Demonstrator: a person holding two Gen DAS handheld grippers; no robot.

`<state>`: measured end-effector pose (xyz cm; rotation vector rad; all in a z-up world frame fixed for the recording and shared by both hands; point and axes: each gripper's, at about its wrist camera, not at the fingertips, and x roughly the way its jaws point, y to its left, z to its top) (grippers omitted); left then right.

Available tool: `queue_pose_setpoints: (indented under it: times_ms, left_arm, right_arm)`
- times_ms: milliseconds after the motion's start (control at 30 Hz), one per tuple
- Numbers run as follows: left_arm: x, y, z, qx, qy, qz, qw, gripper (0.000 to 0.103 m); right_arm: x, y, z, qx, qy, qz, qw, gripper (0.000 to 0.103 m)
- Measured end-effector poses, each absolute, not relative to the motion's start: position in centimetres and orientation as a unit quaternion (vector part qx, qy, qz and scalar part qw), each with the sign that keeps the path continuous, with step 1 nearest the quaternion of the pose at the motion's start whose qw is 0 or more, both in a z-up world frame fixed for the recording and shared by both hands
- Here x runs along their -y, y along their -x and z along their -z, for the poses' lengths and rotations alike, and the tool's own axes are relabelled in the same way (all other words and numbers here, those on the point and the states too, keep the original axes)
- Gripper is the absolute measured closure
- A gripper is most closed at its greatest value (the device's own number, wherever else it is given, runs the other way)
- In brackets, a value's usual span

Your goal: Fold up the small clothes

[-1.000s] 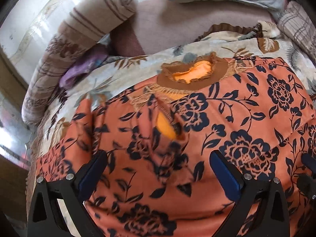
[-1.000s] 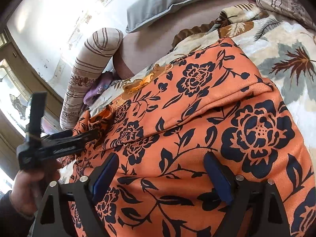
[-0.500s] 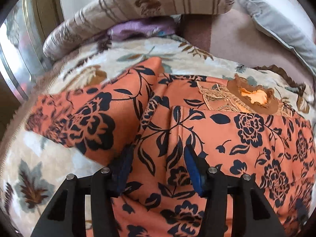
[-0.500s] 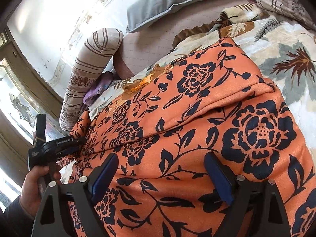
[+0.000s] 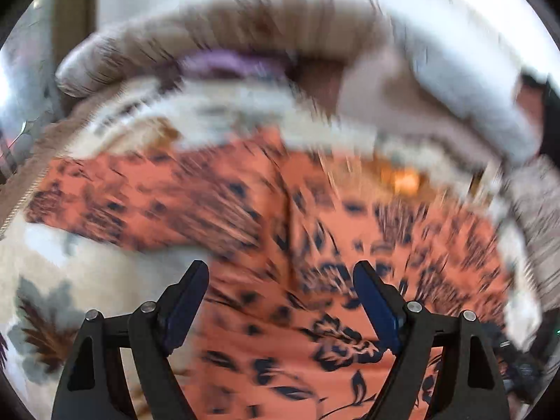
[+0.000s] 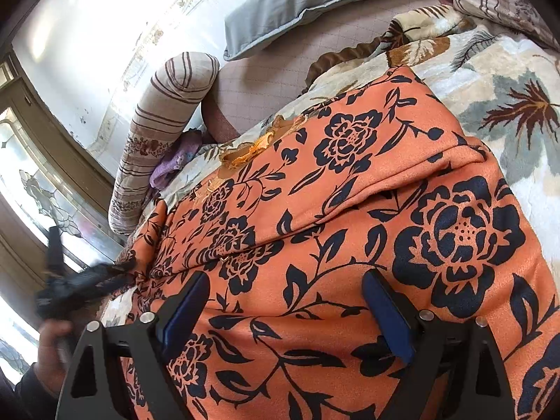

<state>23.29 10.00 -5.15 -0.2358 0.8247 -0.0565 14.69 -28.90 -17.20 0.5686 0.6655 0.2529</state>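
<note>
An orange garment with dark blue flowers [image 6: 350, 210] lies spread on a leaf-patterned blanket [image 6: 507, 80]; its right sleeve is folded over the body. It also shows, blurred, in the left wrist view [image 5: 315, 245], with its left sleeve [image 5: 140, 199] stretched out to the left. My left gripper [image 5: 280, 276] is open and empty just above the garment near the sleeve's base; it also shows blurred in the right wrist view [image 6: 80, 283]. My right gripper [image 6: 285, 288] is open and empty over the garment's lower body.
A striped bolster [image 6: 161, 129] and a purple cloth [image 6: 175, 164] lie at the head of the bed. A grey pillow [image 6: 315, 3] lies against the wall. A window frame [image 6: 45, 161] stands at the left.
My left gripper has opened, let go of the fabric fold it was pinching, and is moving fast, so its view is blurred. The right gripper has not moved.
</note>
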Motion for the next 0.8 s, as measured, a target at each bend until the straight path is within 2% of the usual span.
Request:
queue_pose_setpoints:
  times_ms: [133,267,367,500,600,667,733,800]
  left_arm:
    - [-21.4,-21.6,4.5,-0.356,0.256,-0.019,0.899,0.018]
    - [-33.2,-21.5,9.0,-0.338,0.446,-0.074,0.826,0.019]
    - [-37.9,-22.4,11.7,-0.330,0.507,-0.095,0.791,0.019]
    - [-40.1,-24.0,13.1,-0.317,0.537,-0.095,0.776,0.021]
    - [-40.6,-25.2,13.0,-0.320,0.534,-0.097,0.777,0.034]
    - [-40.8,-26.3,13.9,-0.342,0.525,-0.118,0.770,0.054]
    - [-41.0,-26.4,14.3,-0.358,0.512,-0.148,0.766,0.094]
    - [-41.1,-26.6,14.3,-0.367,0.502,-0.161,0.766,0.095]
  right_arm:
    - [28.8,-14.8,17.0,-0.327,-0.271,-0.118,0.898,0.012]
    - [28.5,-14.9,17.0,-0.333,-0.260,-0.112,0.899,0.012]
    - [28.2,-15.0,17.1,-0.337,-0.253,-0.108,0.900,0.012]
    - [28.0,-15.1,17.1,-0.340,-0.247,-0.105,0.901,0.012]
    - [27.9,-15.2,17.1,-0.341,-0.245,-0.104,0.902,0.012]
    - [27.9,-15.2,17.1,-0.341,-0.245,-0.104,0.902,0.012]
    - [27.9,-15.2,17.1,-0.341,-0.244,-0.104,0.902,0.012]
    - [27.9,-15.2,17.1,-0.340,-0.246,-0.105,0.902,0.012]
